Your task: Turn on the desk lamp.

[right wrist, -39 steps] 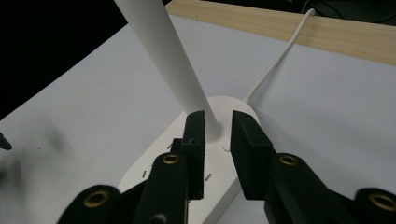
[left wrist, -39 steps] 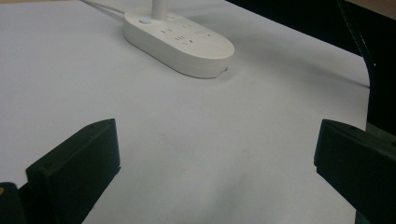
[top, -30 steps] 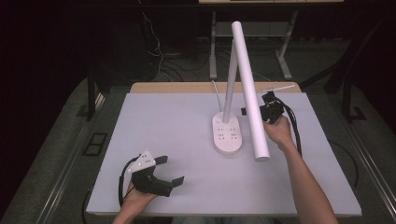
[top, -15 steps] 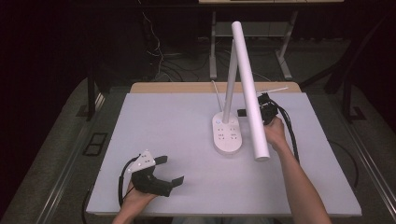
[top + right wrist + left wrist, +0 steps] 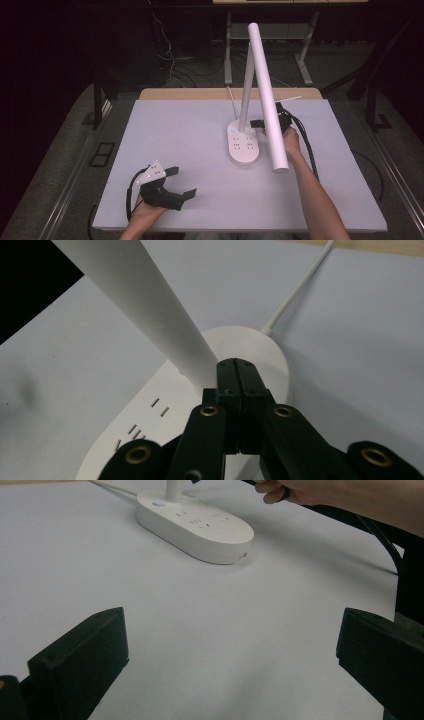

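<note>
High view: closed right gripper [image 5: 266, 123] presses the stiff, smooth white tubular lamp head [image 5: 267, 95] above its heavy-looking oval socket base [image 5: 244, 145]; left gripper [image 5: 176, 184] gapes empty.

1. High view: tabletop [image 5: 190, 145] evenly lit and pale, surroundings very dark, floor and far background nearly black.
2. Light falls from above; soft short shadows under the lamp base [image 5: 245, 147] and the left gripper [image 5: 175, 182].
3. No hard glare; the white lamp head [image 5: 267, 95] is close to blown out.
4. Left gripper view: near jaws soft, lower frame blurred; a faint shadow right of the base.
5. Right gripper view: sharp jaws, black upper left corner, mild edge distortion.
</note>
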Motion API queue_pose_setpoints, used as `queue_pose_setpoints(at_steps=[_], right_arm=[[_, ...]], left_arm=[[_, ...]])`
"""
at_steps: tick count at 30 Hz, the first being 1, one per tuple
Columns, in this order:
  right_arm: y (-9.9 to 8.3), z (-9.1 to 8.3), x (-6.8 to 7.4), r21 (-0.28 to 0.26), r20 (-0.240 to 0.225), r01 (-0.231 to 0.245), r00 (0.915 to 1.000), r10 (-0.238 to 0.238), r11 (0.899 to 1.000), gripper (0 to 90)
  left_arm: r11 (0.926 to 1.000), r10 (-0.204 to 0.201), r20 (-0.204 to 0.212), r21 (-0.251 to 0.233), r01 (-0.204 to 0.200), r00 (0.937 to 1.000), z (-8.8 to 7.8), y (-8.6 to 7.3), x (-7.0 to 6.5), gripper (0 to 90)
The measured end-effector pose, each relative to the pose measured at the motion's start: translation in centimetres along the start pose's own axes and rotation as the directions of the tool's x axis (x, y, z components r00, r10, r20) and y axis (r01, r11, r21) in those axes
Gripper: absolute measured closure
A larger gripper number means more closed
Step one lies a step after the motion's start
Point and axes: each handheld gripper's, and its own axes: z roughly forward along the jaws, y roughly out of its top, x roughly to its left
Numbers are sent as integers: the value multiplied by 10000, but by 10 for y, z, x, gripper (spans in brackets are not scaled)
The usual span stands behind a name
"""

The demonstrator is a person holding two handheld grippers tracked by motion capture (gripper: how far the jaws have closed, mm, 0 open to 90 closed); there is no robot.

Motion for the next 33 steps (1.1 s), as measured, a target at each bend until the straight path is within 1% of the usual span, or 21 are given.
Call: queue_pose_setpoints(at_steps=[3,4,8,12,15,19,21,24,25,27,30,33], right_arm=[[-1,4,-1,110,-11,-31,10000,31,9999,891],[-2,5,-1,97,-11,22,10000,-22,10000,891],[-3,11,-2,144,-24,-100,9999,100,9998,891],[-6,17,-6,219,-11,-273,9996,273,9994,891],[-8,20,-8,35,-214,-401,9990,401,9992,892],[-10,21,-10,-105,-336,-577,9978,573,9983,893],[-12,21,-11,-177,-383,-622,9974,615,9979,894],[-15,21,-9,-376,-285,-584,9979,573,9976,895],[-16,21,-8,-417,-232,-491,9986,481,9979,895],[-16,21,-8,-484,-214,-502,9986,492,9976,895],[-16,20,-7,-450,-190,-496,9986,488,9978,894],[-15,20,-7,-377,-173,-599,9981,593,9975,892]], left_arm=[[10000,22,9,9,-22,10000,0,0,0,0],[10000,21,13,7,-21,10000,0,0,0,0],[10000,19,14,8,-19,10000,0,0,0,0],[10000,18,10,8,-18,10000,-1,0,0,0],[10000,-3,10,8,3,10000,-1,0,0,0],[10000,-44,13,44,44,10000,-1,-1,-1,0],[10000,0,17,63,-1,10000,-2,-1,-1,0],[10000,20,31,45,-20,10000,-2,-1,-1,0],[10000,11,20,50,-12,10000,-2,-1,-1,0],[10000,2,40,40,-2,10000,-2,-1,-1,0],[10000,22,52,48,-22,10000,-2,-1,-1,0],[10000,-12,37,54,12,10000,-1,-1,-1,0]])
